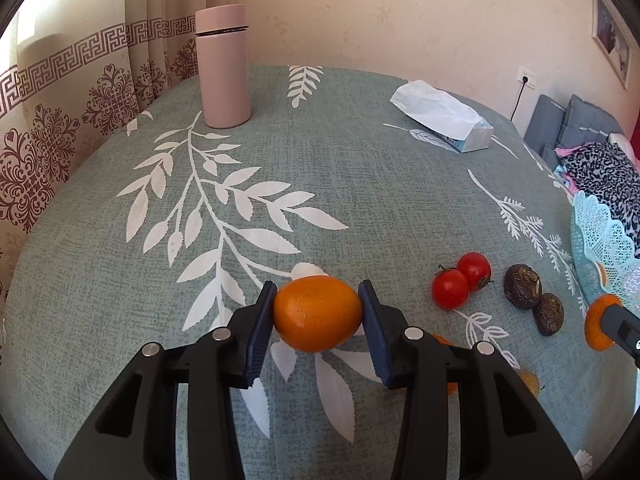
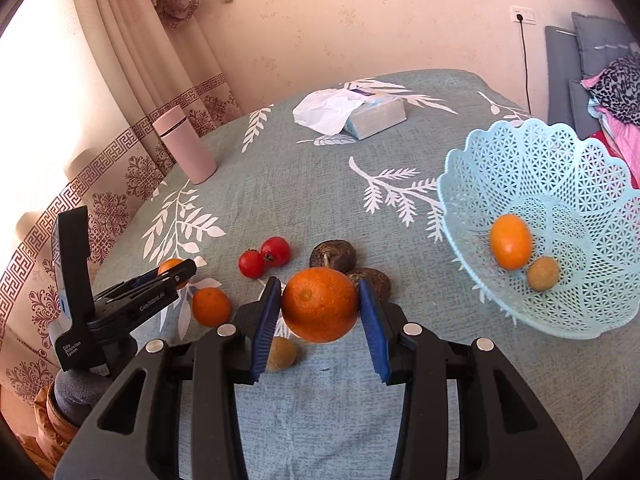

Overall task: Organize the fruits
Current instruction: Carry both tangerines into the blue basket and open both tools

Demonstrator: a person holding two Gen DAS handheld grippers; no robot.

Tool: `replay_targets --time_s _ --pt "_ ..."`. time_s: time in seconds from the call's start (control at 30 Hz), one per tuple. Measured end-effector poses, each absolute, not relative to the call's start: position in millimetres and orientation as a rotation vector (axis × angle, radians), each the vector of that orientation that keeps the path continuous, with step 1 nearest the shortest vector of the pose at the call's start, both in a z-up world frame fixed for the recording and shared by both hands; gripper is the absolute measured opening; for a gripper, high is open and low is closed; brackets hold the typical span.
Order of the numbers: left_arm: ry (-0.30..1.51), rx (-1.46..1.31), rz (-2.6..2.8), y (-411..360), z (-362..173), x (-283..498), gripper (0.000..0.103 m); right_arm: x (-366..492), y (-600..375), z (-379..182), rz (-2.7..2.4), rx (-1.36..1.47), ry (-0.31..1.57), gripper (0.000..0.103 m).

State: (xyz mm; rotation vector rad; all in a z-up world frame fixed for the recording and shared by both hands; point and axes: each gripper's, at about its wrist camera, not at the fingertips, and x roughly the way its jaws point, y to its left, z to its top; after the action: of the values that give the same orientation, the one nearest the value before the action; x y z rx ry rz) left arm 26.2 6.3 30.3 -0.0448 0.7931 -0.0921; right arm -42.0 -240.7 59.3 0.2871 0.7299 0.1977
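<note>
In the left wrist view my left gripper (image 1: 318, 292) is shut on an oval orange fruit (image 1: 318, 314), just above the tablecloth. My right gripper (image 2: 318, 284) is shut on a round orange (image 2: 320, 306), held above the table to the left of the light-blue lattice basket (image 2: 452, 168). The basket holds an oval orange fruit (image 2: 511, 242) and a small brown fruit (image 2: 543, 273). On the cloth lie two red tomatoes (image 2: 264, 258), two dark brown fruits (image 2: 332, 256), another orange (image 2: 211, 306) and a small brown fruit (image 2: 282, 354).
A pink flask (image 1: 224, 68) stands at the table's far left by the patterned curtain. A tissue pack (image 1: 444, 116) lies at the far right. Beyond the table's right edge are grey cushions and clothes (image 1: 608, 172). The teal leaf-print cloth (image 1: 320, 184) covers the table.
</note>
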Motion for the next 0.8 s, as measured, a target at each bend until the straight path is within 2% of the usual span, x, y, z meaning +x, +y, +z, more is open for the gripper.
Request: replay_targets --time_s 0.6,0.63,0.67,0.7,0.8 --pt "0.778 0.01 -0.124 -25.1 47.0 12.0 0.042 -69.1 -362.1 58.1 -0.175 0.395 0.632 0.043" --pt "0.777 0.012 -0.13 -28.0 48.7 11.5 0.042 -70.6 -366.4 57.9 -0.188 0.401 0.627 0.045" --pt "0.775 0.015 -0.136 -31.2 50.6 11.1 0.042 -72.6 -370.5 57.6 -0.201 0.409 0.62 0.054" --pt "0.773 0.017 -0.141 -34.3 52.3 10.8 0.042 -74.8 -374.7 57.7 -0.213 0.418 0.608 0.058" --pt "0.768 0.027 -0.16 -44.9 57.4 9.8 0.042 -79.2 -382.2 57.2 -0.237 0.41 0.592 0.06"
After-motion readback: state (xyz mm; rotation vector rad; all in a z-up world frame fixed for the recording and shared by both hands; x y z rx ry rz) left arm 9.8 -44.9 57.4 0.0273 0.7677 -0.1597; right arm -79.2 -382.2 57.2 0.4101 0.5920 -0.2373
